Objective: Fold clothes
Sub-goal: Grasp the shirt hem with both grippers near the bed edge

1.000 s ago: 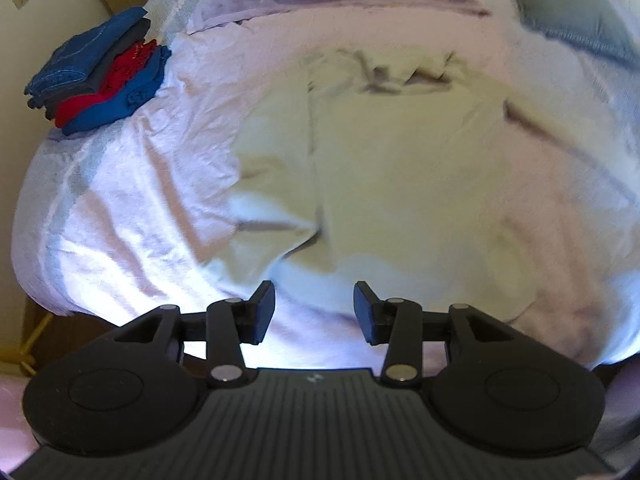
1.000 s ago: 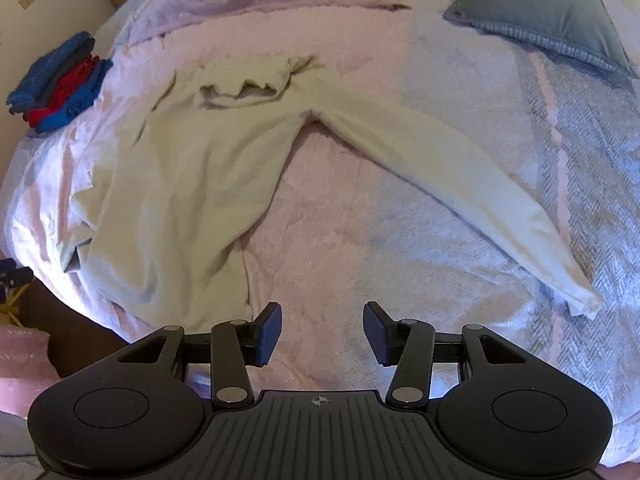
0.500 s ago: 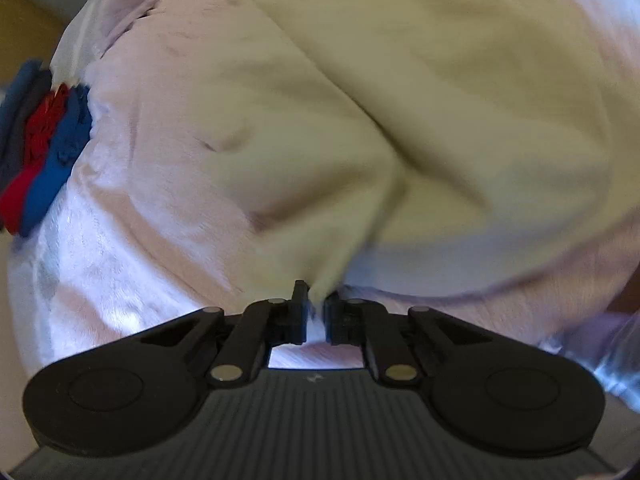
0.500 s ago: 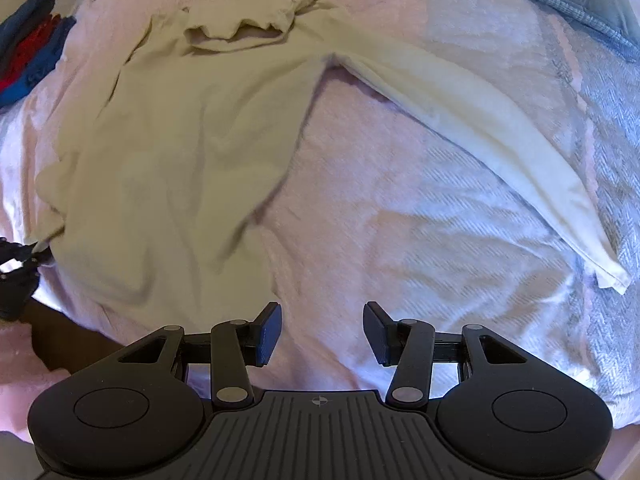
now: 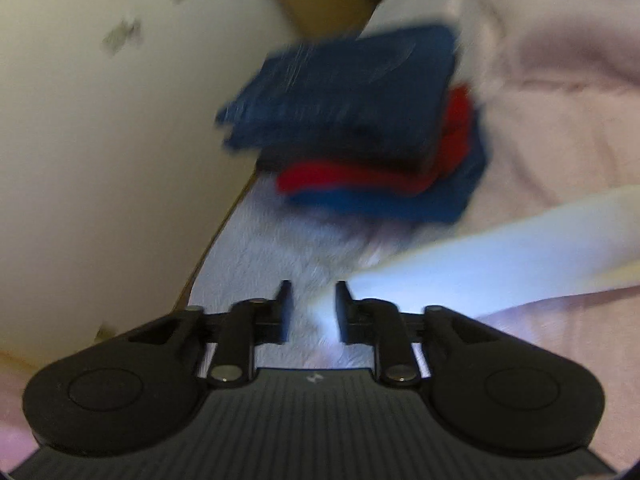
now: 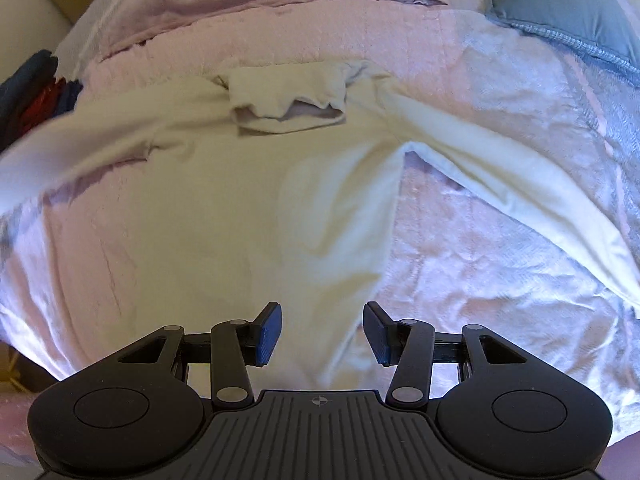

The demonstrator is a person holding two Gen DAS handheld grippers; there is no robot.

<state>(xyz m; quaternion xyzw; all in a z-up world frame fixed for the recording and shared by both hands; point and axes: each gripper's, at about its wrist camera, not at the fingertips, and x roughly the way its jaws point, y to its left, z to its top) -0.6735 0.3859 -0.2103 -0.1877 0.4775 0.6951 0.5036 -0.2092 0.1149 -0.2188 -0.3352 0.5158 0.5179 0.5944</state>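
Observation:
A cream long-sleeved shirt point(image 6: 260, 200) lies face up on the pink bed cover point(image 6: 480, 280), collar away from me, both sleeves spread out. My right gripper point(image 6: 322, 332) hangs open over the shirt's lower body, nothing between its fingers. In the blurred left wrist view, the shirt's left sleeve point(image 5: 500, 256) runs as a pale band from the right to my left gripper point(image 5: 311, 308). Its jaws are opening. The sleeve end sits at the gap by the right finger, and the pads no longer press on it.
A stack of folded blue and red clothes point(image 5: 352, 120) sits just beyond the left gripper at the bed's edge, beside a cream wall point(image 5: 100, 120). That stack point(image 6: 28, 96) shows at the far left for the right gripper. A grey-blue pillow point(image 6: 560, 12) lies at the back right.
The left gripper shut on the folded-in left sleeve, swept it out left toward the clothes stack, and its jaws have parted again. The right gripper slid left over the shirt's body, still open.

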